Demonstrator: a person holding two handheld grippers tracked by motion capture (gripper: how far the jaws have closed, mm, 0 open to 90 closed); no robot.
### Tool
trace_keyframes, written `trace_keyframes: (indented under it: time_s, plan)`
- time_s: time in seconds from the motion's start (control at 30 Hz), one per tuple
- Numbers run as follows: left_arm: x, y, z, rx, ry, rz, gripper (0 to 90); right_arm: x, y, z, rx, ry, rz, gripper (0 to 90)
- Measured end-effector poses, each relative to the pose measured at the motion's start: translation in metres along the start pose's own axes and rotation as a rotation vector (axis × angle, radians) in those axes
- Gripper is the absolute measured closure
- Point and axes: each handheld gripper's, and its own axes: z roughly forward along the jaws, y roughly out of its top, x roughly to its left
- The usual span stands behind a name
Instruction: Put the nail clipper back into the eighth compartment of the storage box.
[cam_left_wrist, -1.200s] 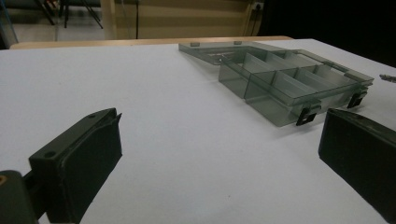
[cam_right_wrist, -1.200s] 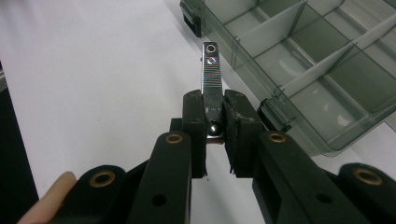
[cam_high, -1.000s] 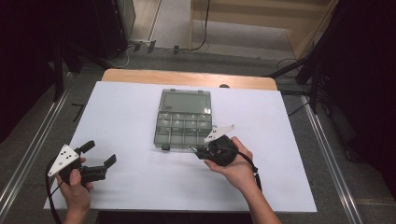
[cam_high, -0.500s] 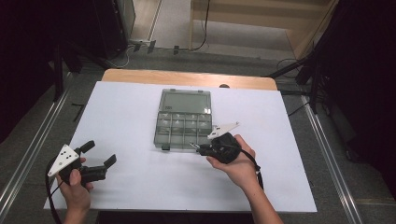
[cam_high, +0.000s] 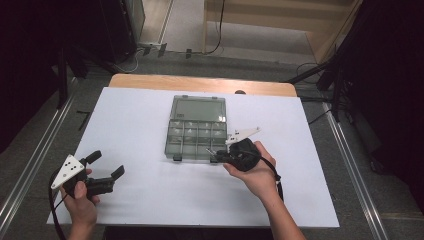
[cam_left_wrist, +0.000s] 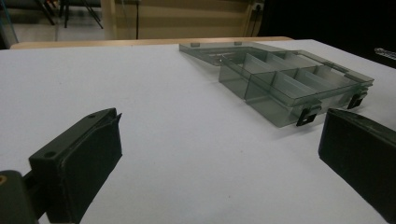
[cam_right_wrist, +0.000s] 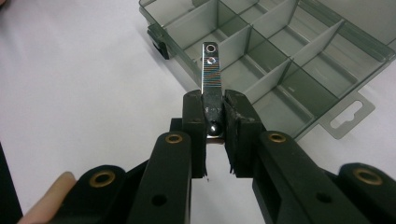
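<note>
A thin metal strip (cam_right_wrist: 211, 70) with two small holes near its tip is pinched between the jaws of the right hand-held gripper (cam_right_wrist: 214, 122), its free end reaching over the near compartments of a grey see-through organiser box (cam_right_wrist: 299, 51). The box (cam_high: 196, 129) lies open mid-table on the white table (cam_high: 140, 120). The right hand-held gripper (cam_high: 216, 155) sits at the box's near right corner. The left hand-held gripper (cam_high: 106, 164), jaws spread wide with nothing between them, is well apart at the table's near left.
</note>
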Motion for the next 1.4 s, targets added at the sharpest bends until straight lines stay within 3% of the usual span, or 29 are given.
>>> trace_keyframes:
  time_s: [0.5, 1.13, 1.4]
  plan:
    - [0.000, 0.000, 0.000, 0.000, -0.001, 0.000, 0.0, -0.011, 0.000, 0.001, -0.005, -0.044, 0.046, 81.4]
    - [0.000, 0.000, 0.000, 0.000, -0.001, -0.001, 0.0, -0.028, -0.002, 0.015, -0.001, -0.124, 0.103, 81.2]
    - [0.000, 0.000, 0.000, -0.001, -0.002, -0.001, 0.0, -0.033, -0.004, 0.022, -0.007, -0.124, 0.137, 80.9]
